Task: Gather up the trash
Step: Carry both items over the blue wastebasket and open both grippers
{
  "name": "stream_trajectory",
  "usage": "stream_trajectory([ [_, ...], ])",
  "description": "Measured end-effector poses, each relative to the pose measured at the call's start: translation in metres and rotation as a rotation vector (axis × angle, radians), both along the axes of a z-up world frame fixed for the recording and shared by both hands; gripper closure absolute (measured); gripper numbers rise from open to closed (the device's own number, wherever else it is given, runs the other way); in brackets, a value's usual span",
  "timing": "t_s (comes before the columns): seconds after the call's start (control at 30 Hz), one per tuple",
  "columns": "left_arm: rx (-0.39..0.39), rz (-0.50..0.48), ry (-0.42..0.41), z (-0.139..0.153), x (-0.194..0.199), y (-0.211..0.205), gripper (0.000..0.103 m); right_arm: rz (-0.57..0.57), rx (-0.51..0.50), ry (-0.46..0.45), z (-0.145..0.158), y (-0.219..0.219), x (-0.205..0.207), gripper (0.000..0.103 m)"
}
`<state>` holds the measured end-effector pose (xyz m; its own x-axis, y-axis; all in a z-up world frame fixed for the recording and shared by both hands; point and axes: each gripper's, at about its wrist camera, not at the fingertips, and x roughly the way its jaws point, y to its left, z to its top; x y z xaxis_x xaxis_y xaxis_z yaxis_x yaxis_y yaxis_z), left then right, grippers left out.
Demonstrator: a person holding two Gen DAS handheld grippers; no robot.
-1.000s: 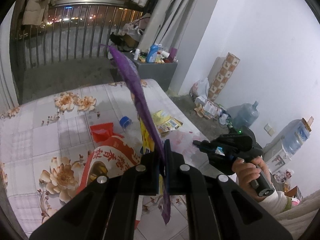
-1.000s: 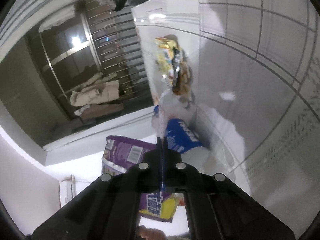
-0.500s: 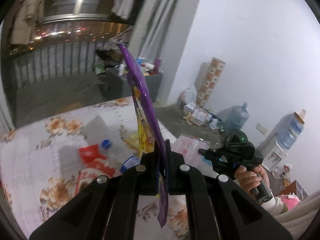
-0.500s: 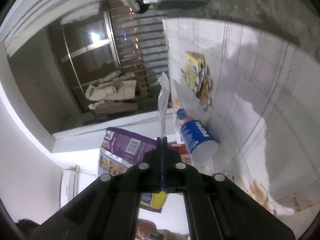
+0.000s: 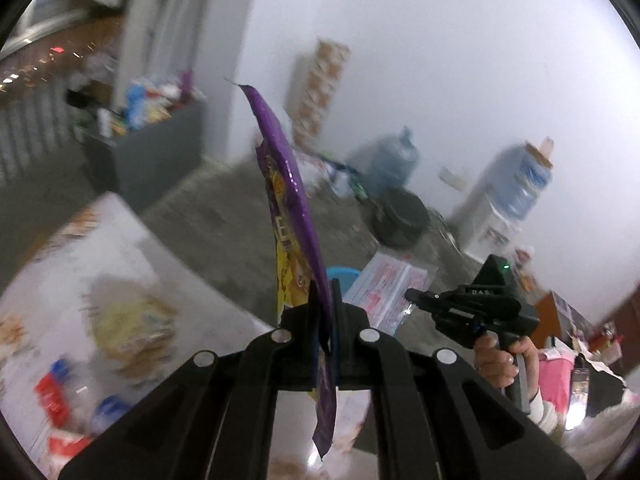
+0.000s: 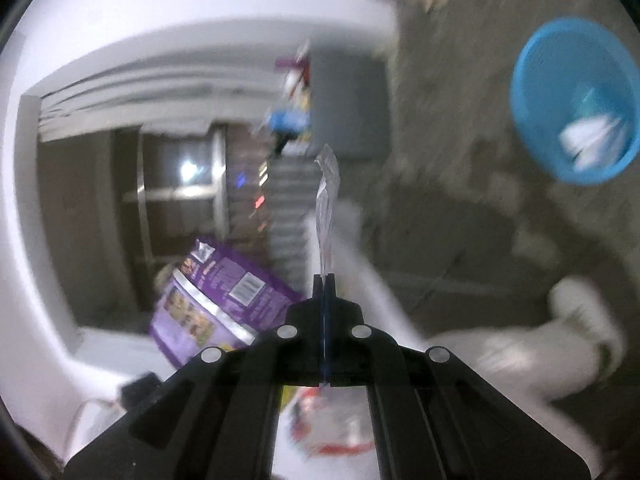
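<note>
My left gripper (image 5: pixel 325 290) is shut on a purple snack bag (image 5: pixel 289 200) that stands up edge-on from the jaws, off the table's edge. In the right wrist view the same purple snack bag (image 6: pixel 218 300) shows flat at lower left. My right gripper (image 6: pixel 324 280) is shut on a thin clear wrapper (image 6: pixel 326 208) that sticks up from the jaws. In the left wrist view the right gripper (image 5: pixel 410 294) sits at right, held by a hand (image 5: pixel 500 360). A blue basket (image 6: pixel 576 100) stands on the floor at upper right with white scraps inside; its rim (image 5: pixel 344 274) peeks out behind the bag.
The flowered table (image 5: pixel 120 248) at left carries a yellow wrapper (image 5: pixel 132 328), a bottle (image 5: pixel 108 412) and red packets (image 5: pixel 52 396). On the grey floor are water jugs (image 5: pixel 394 160), a dark round bin (image 5: pixel 400 216), a pink-printed box (image 5: pixel 386 294) and a grey cabinet (image 5: pixel 160 156).
Both grippers swung away from the table toward the floor, each still holding its trash. The blue basket has come into the right wrist view. The frames are blurred by the motion.
</note>
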<state>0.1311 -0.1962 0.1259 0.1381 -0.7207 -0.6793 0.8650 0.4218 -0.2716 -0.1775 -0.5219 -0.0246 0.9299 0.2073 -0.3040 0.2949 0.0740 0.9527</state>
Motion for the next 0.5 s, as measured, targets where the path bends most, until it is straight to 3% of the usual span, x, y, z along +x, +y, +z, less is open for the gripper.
stream_trajectory([
  [0.23, 0.196, -0.138, 0.046, -0.065, -0.014, -0.153, 0.099, -0.139, -0.121, 0.216, -0.036, -0.025, -0.018, 0.103],
  [0.5, 0.335, -0.242, 0.051, -0.148, -0.037, -0.273, 0.099, -0.168, -0.15, 0.387, -0.085, -0.067, -0.002, 0.103],
])
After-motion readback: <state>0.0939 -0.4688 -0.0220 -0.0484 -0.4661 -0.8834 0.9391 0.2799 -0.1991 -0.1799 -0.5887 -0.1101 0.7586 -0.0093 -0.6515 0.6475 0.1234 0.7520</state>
